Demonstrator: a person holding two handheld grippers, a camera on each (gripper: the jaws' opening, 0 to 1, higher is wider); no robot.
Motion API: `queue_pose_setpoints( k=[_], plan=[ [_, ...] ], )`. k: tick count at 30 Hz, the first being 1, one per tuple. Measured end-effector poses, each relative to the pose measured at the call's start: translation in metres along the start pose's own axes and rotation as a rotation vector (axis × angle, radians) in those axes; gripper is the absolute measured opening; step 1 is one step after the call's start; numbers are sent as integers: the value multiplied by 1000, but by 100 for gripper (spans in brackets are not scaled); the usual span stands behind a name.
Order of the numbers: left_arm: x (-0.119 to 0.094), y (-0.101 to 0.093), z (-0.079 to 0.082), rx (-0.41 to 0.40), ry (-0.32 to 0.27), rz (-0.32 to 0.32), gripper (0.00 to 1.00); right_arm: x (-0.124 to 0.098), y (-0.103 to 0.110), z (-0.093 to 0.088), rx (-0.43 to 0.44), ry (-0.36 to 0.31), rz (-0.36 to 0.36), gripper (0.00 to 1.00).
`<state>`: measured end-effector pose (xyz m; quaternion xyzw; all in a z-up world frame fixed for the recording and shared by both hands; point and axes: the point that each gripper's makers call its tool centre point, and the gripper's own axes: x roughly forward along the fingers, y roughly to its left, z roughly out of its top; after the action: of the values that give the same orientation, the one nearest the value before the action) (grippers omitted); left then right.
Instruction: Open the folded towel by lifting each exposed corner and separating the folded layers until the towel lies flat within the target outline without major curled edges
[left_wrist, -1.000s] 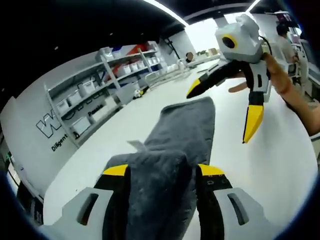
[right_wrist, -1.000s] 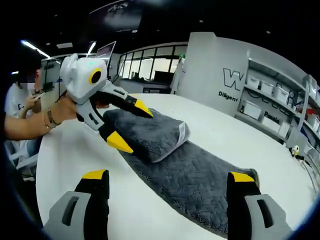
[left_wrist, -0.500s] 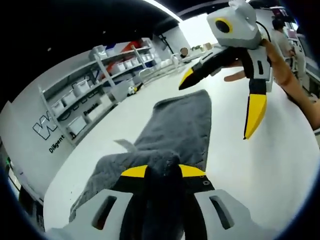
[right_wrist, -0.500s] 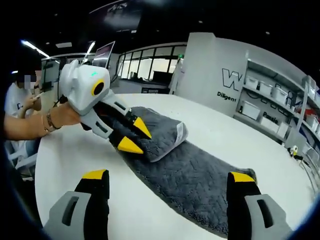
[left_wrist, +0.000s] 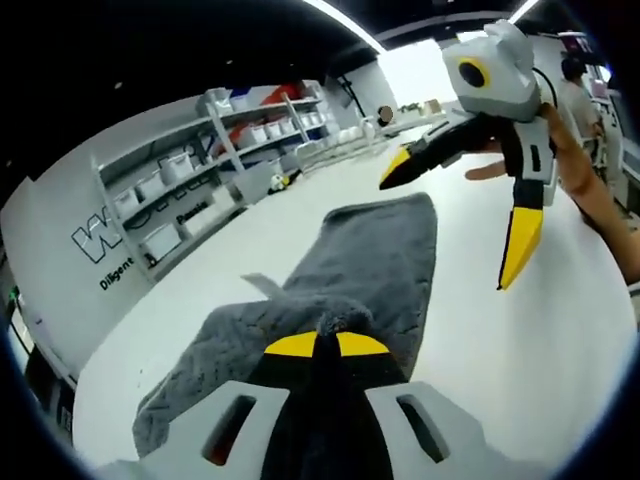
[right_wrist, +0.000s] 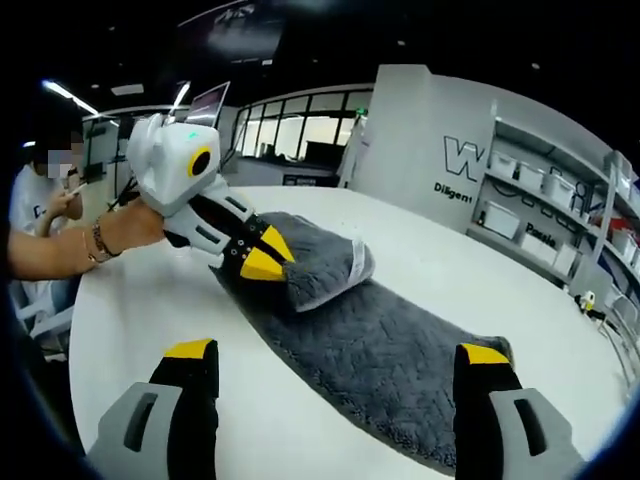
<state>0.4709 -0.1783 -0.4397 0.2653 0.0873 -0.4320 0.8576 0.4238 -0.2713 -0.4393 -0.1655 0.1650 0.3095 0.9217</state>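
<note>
Closing since before, left gripper (left_wrist: 326, 345) fingers now pinch towel (left_wrist: 385, 250).

Item count, both views combined:

- Towel (right_wrist: 400, 355): one, grey, on one white table (right_wrist: 130, 300).
- Label on the towel (left_wrist: 262, 285): one, white.
- Grippers: two. The left gripper (left_wrist: 327, 345) has two yellow-tipped jaws pressed together on towel fabric. The right gripper (right_wrist: 338, 365) has two yellow-tipped jaws spread wide apart.
- Hands: two, one per gripper handle, one visible hand (right_wrist: 130, 232) wearing one bracelet.
- Shelving unit (left_wrist: 200, 170): one, holding several white bins; exact bin count cannot be determined.
</note>
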Motion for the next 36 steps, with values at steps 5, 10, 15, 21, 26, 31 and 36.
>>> queue_pose_setpoints(
  k=[5, 10, 15, 21, 26, 31, 36],
  plan=[
    [-12, 19, 4, -44, -32, 54, 4, 0, 1, 2, 5, -10, 7, 99],
    [-23, 36, 7, -65, -50, 93, 4, 0, 1, 0, -1, -1, 3, 99],
    [-34, 48, 10, -64, -56, 137, 3, 2, 2, -1, -2, 4, 4, 99],
    [-57, 70, 14, -72, -81, 206, 3, 3, 3, -1, -13, 13, 8, 99],
    [-74, 86, 13, -92, -101, 251, 3, 3, 3, -2, -13, 18, 6, 99],
    [-91, 102, 9, -86, -105, 314, 3, 4, 3, -3, -15, 22, 9, 99],
    [-111, 120, 4, -104, -117, 381, 3, 4, 6, -5, -17, 30, 10, 99]
  ],
)
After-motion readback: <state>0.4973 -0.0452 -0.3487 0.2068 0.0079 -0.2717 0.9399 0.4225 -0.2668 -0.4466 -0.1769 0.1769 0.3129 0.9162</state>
